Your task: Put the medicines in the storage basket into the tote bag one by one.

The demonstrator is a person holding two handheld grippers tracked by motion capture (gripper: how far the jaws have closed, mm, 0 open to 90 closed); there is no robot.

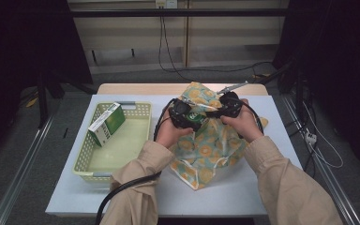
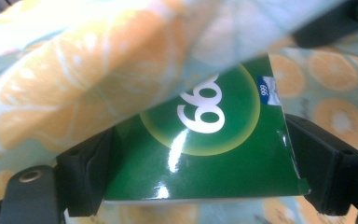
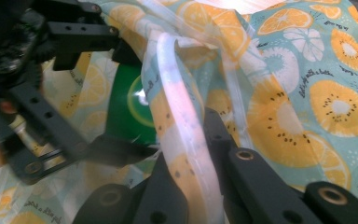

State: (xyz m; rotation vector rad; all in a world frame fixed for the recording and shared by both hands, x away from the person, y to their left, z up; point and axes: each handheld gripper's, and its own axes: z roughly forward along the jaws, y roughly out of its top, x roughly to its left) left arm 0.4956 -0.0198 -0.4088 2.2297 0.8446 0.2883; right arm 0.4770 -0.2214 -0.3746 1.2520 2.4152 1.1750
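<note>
Green box (image 2: pixel 200 158) sits clamped between jaws of left tongs (image 2: pixel 200 172), at mouth of fruit-print fabric bag (image 1: pixel 206 145), part-covered by its raised edge. Right tongs (image 3: pixel 193 154) clenched on bag's rim, fabric pinched between jaws, just right of box. Bag lies on desk (image 1: pixel 243 187), right of yellow basket (image 1: pixel 93 166). Second green-white box (image 1: pixel 107 123) leans inside basket, well left of bag.

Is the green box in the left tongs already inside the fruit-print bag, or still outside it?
Partly in. The green box sits between the left tongs, its far end under the fruit-print bag's lifted edge, which the right tongs pinch.
</note>
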